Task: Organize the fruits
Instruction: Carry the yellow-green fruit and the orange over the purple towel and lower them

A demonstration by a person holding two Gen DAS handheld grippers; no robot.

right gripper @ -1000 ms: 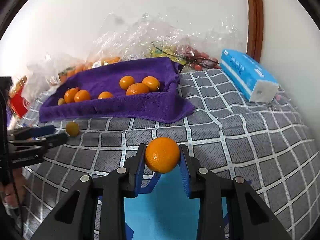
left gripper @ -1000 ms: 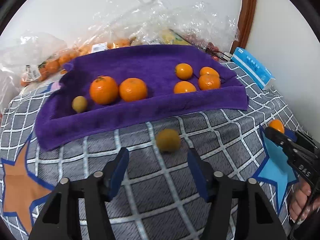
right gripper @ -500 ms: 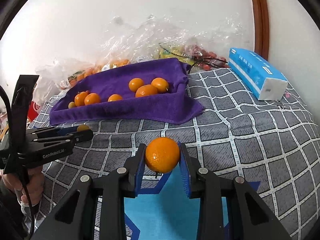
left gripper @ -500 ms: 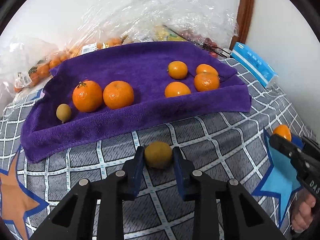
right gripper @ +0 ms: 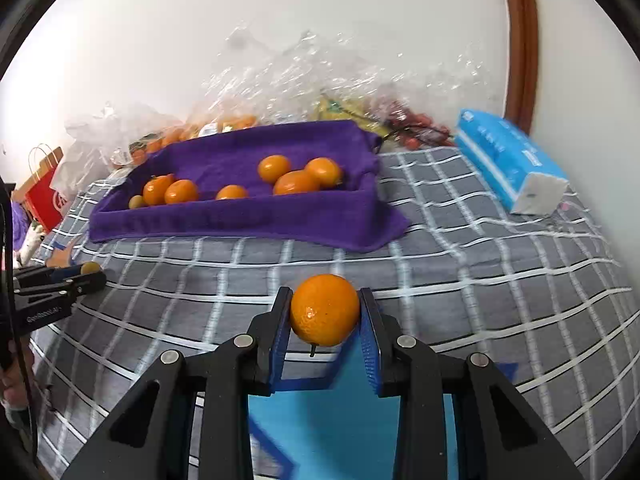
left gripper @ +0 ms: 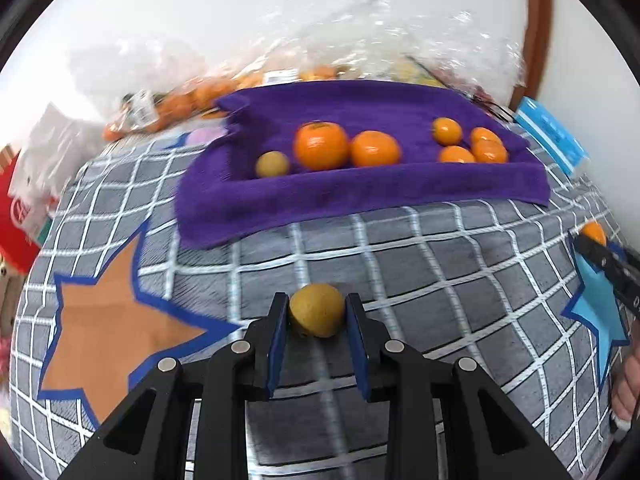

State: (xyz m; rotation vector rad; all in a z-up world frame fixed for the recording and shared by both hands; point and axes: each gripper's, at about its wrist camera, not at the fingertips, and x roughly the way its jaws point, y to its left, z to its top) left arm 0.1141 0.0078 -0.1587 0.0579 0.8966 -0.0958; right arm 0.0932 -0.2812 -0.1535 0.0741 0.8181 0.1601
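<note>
My left gripper (left gripper: 317, 312) is shut on a small yellow-brown fruit (left gripper: 317, 316) and holds it over the grey checked cloth, in front of the purple towel tray (left gripper: 360, 196). My right gripper (right gripper: 325, 314) is shut on an orange (right gripper: 325, 315) above the cloth. The tray holds another yellow-brown fruit (left gripper: 272, 164), two larger oranges (left gripper: 321, 145), and several small oranges (left gripper: 447, 131) at its right end. The left gripper also shows in the right wrist view (right gripper: 86, 274), at the far left.
Clear plastic bags with more fruit (right gripper: 304, 92) lie behind the tray by the wall. A blue tissue pack (right gripper: 508, 160) lies at the right. A red paper bag (right gripper: 44, 196) stands at the left. An orange star patch (left gripper: 108, 320) marks the cloth.
My left gripper closed on the yellow-brown fruit, lifted it and swung left, so the tray now sits further right in its view. The right gripper kept its orange and rose a little.
</note>
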